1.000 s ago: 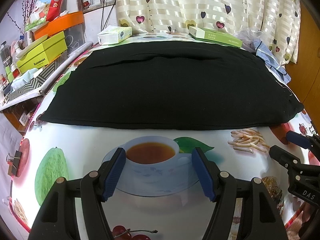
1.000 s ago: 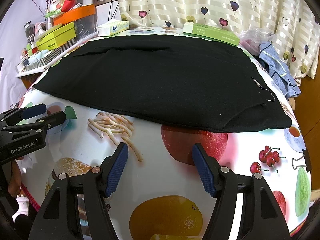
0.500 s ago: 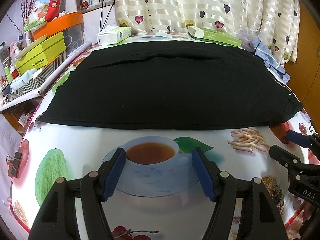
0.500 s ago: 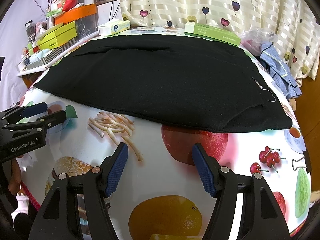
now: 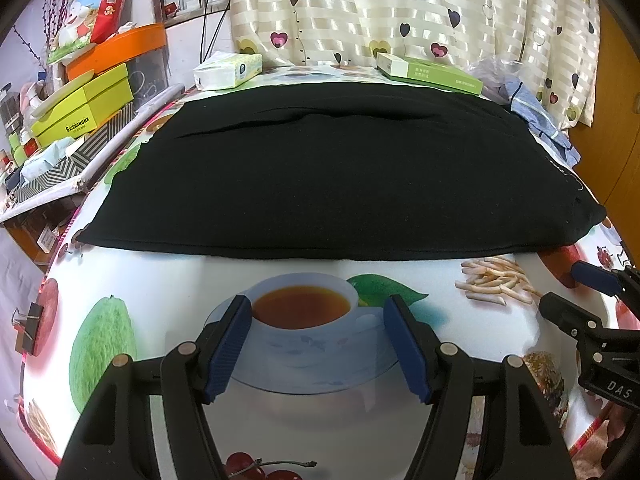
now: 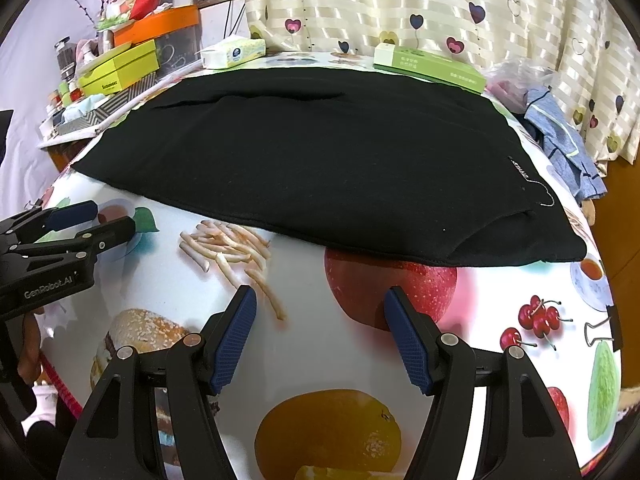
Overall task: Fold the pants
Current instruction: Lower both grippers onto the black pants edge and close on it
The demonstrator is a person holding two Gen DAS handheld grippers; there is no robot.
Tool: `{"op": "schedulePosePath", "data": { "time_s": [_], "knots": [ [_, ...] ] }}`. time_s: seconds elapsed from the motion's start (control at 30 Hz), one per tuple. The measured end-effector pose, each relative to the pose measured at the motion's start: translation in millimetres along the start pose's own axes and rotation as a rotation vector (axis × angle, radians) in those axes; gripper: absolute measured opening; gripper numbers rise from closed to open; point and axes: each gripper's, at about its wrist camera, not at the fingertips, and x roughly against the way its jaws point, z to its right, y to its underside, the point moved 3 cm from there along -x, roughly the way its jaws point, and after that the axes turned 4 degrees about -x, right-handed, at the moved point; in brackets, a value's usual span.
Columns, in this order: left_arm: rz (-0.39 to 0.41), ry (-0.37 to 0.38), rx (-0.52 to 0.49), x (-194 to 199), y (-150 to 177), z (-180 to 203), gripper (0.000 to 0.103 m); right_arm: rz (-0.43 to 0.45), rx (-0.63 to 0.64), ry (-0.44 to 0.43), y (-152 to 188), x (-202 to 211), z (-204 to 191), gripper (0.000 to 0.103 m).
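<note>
You had the black pants (image 5: 332,168) spread flat across the far side of the fruit-print tablecloth (image 5: 168,280). Your left gripper (image 5: 318,340) hovered over the cloth's printed teacup, short of the pants' near hem, jaws apart and empty. Your right gripper (image 6: 320,340) hung over the printed apple, likewise spread and holding nothing.

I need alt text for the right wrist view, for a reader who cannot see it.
Black pants lie flat across a table covered in a food-print cloth. The right tool is open and empty, short of their near edge. The left tool is at the left edge; a striped heart curtain hangs behind.
</note>
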Motion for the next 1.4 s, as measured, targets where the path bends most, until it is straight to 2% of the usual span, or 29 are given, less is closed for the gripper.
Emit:
{"op": "schedulePosePath", "data": {
  "time_s": [0.27, 0.4, 0.57, 0.9, 1.23, 1.4],
  "knots": [
    [-0.009, -0.005, -0.006, 0.3, -2.0, -0.3, 0.071, -0.024, 0.012, -0.040, 0.4, 3.4, -0.8, 0.067],
    [-0.023, -0.011, -0.009, 1.8, -3.5, -1.2, 0.070, -0.003, 0.037, -0.058, -3.2, 12.3, -2.7, 0.067],
    [0.023, -0.017, -0.002, 17.8, -13.7, -1.7, 0.070, 0.025, 0.075, -0.093, -12.9, 23.2, -3.6, 0.067],
    [0.138, -0.019, -0.055, 46.1, -54.4, 10.4, 0.070, 0.094, 0.115, -0.118, -51.1, 35.9, 8.4, 0.067],
    [0.144, 0.004, -0.114, 27.4, -84.8, 19.2, 0.070, 0.101, 0.139, -0.154, -92.8, 17.4, 32.3, 0.067],
    [0.115, 0.048, -0.080, 3.6, -105.0, 2.2, 0.070, 0.098, 0.142, -0.171, -120.0, -2.3, 51.8, 0.067]
  ]
}}
